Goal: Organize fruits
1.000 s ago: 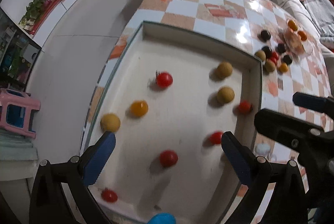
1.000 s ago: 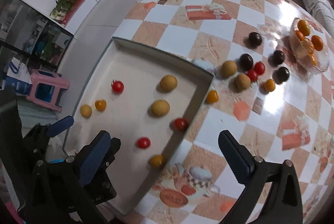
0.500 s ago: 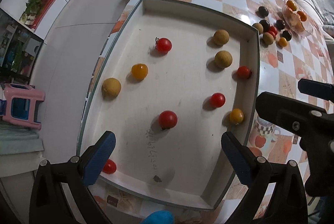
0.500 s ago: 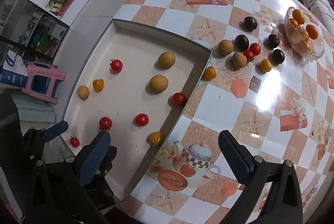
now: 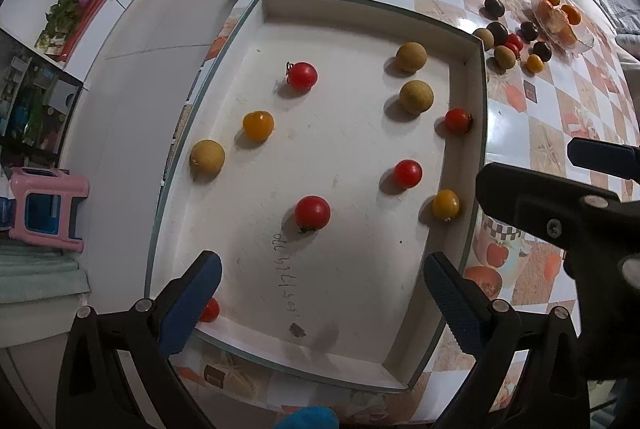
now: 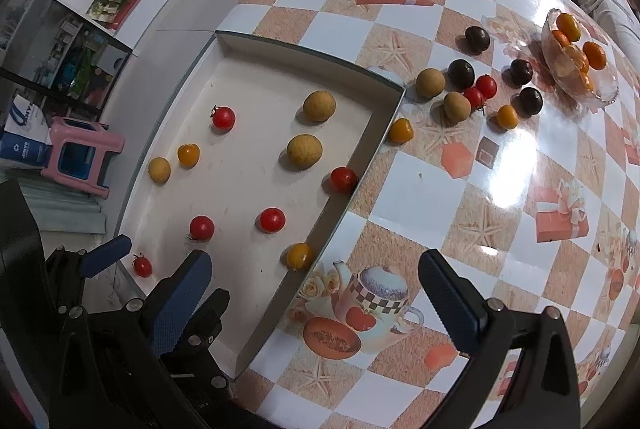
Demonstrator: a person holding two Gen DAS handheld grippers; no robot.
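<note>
The white tray (image 5: 466, 165) fills the centre of the left wrist view and holds scattered fruit: red tomatoes (image 5: 312, 212), orange ones (image 5: 258, 125) and tan round fruits (image 5: 416, 97). More loose fruit (image 6: 456, 105) lies on the checkered tablecloth (image 6: 420, 185) at upper right of the right wrist view, beside a glass bowl (image 6: 600, 89) of orange fruit. The left gripper (image 5: 320, 305) and right gripper (image 6: 316, 305) both hang empty at the bottom of their frames, fingers wide apart.

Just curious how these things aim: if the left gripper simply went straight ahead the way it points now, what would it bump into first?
Probably the red tomato on the white tray floor, roughly centred ahead of the open left gripper; depth is uncertain.
</note>
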